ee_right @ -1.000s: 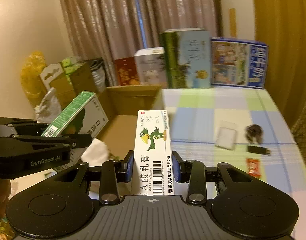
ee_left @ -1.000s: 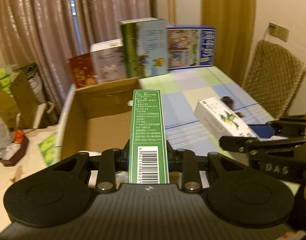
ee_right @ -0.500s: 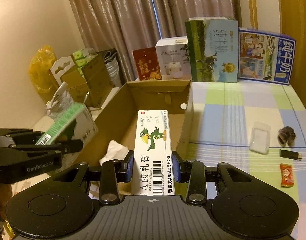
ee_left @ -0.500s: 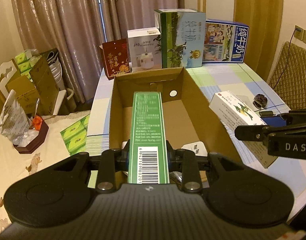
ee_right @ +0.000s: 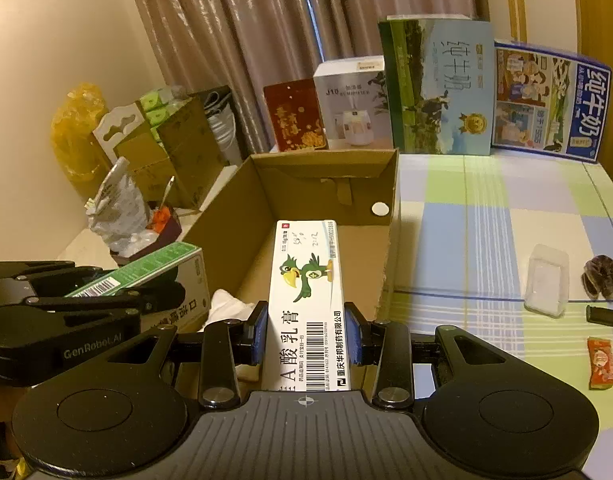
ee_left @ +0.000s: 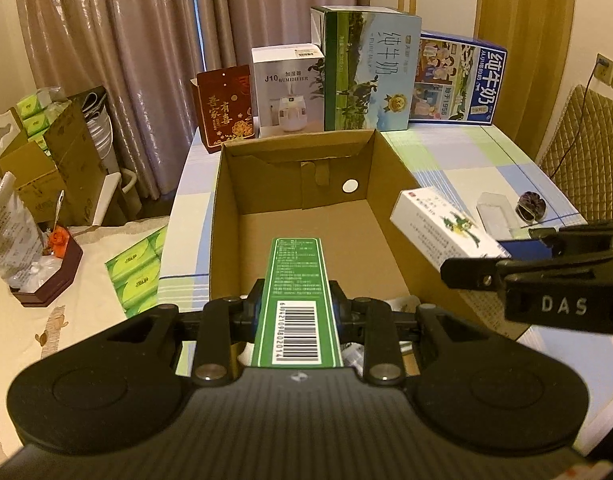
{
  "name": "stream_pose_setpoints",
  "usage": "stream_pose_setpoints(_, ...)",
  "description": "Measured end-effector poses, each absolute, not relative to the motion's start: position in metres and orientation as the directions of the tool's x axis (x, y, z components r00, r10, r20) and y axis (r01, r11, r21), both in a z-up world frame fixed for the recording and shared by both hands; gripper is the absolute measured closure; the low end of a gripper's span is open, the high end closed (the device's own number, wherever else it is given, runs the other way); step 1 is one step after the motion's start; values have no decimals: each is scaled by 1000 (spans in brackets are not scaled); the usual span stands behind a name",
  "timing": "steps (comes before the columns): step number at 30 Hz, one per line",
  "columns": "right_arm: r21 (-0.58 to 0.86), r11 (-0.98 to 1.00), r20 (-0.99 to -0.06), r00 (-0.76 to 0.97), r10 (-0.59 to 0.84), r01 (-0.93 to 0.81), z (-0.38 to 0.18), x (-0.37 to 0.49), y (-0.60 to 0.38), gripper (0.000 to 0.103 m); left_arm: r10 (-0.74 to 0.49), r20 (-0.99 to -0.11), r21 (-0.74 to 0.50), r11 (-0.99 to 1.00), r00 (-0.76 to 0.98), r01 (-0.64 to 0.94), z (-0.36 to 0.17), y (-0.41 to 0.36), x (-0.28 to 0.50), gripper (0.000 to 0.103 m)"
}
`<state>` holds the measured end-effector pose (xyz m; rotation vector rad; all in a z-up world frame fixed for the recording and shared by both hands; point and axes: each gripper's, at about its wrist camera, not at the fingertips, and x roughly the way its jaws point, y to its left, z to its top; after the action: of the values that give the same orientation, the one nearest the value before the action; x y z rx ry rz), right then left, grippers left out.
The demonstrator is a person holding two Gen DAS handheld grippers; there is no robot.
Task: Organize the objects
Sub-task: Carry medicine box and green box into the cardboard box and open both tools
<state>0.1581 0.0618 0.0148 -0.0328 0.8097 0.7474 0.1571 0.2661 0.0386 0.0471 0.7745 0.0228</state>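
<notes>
Both grippers were loaded at this moment. The left gripper (ee_left: 297, 310) was clenched on a green box (ee_left: 297, 280), barcode face up, its far end projecting over the near edge of the open cardboard box (ee_left: 380, 184). The right gripper (ee_right: 306, 330) was clamped on a white box with a parrot print (ee_right: 306, 280), likewise pointed into the cardboard box from its near end. Each gripper showed in the other's view, side by side and apart.

Status of the task, as a judgement: neither carried box had been deposited — both were held above the near part of the cardboard box, not resting on its floor. The cardboard box floor was mostly bare; only something white and crumpled (ee_right: 226, 304) lay near its front end, and what it was could not be told.

Remaining work appeared considerable. On the checked table (ee_right: 486, 220), right of the cardboard box, several small items lay loose:
- a clear plastic case (ee_right: 546, 286)
- a dark rounded object (ee_right: 600, 280)
- a small black stick-shaped item (ee_right: 606, 316)
- an orange-red sachet (ee_right: 601, 362)

These were well apart from the cardboard box and untouched. The large cartons (ee_left: 366, 68) stood upright along the far edge of the table — whether they belonged to the task could not be told.
</notes>
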Motion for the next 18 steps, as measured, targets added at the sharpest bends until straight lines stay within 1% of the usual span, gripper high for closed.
stream_pose_setpoints(6,261,752,-675,443,590,-605,5,168,67,68,32,-685,30,999,728,-16,32,270,176,77)
stream_pose_setpoints(7,264,753,-676,441,590,-603,3,169,67,68,39,-682,27,999,730,-28,30,272,178,73)
stream_pose_setpoints(8,265,753,-678,439,590,-602,2,170,67,68,42,-683,24,999,729,-34,29,273,180,68)
stream_pose_setpoints(18,282,760,-690,426,585,-586,-8,173,68,68,45,-702,12,999,711,-51,19,281,171,67)
